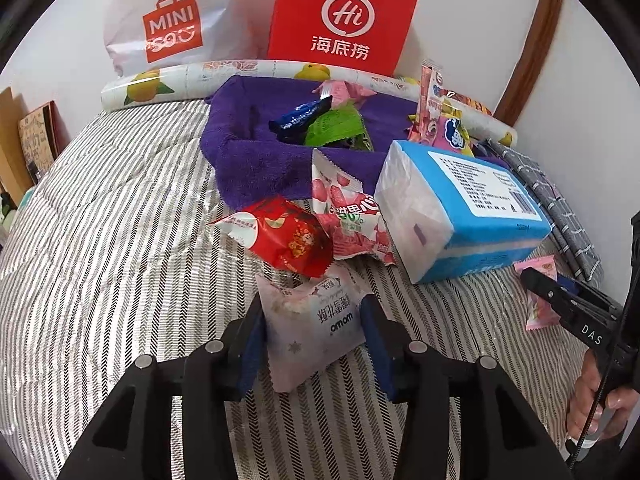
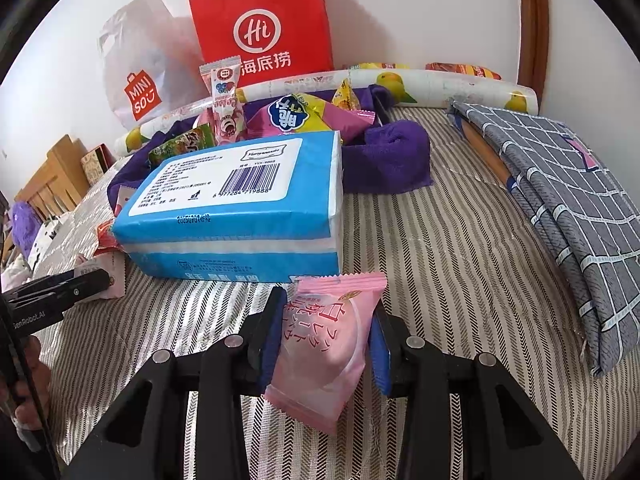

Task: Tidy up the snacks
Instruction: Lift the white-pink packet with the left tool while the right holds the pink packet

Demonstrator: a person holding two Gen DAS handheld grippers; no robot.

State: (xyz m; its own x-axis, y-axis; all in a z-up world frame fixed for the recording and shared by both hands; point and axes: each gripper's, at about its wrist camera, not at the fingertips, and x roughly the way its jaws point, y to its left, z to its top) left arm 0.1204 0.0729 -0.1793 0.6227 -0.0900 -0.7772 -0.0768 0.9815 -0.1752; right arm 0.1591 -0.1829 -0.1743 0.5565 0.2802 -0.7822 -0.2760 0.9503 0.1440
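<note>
My left gripper (image 1: 312, 312) is shut on a pale lilac snack packet (image 1: 316, 332), which sits between the blue pads just above the striped bed cover (image 1: 120, 240). My right gripper (image 2: 330, 308) is shut on a pink snack packet (image 2: 328, 352) that hangs tilted between its fingers. The right wrist view shows the left gripper's tip at the far left. Just beyond the left gripper lie a red packet (image 1: 288, 236) and a strawberry packet (image 1: 348, 216). A purple towel (image 1: 248, 160), bunched into a nest, holds several more snacks.
A blue tissue pack (image 2: 240, 208) lies on the bed between both grippers and the towel. A lemon-print roll (image 1: 160, 88), a red paper bag (image 1: 344, 16) and a white plastic bag (image 1: 168, 28) line the wall. A folded grey checked cloth (image 2: 560, 200) lies at the right.
</note>
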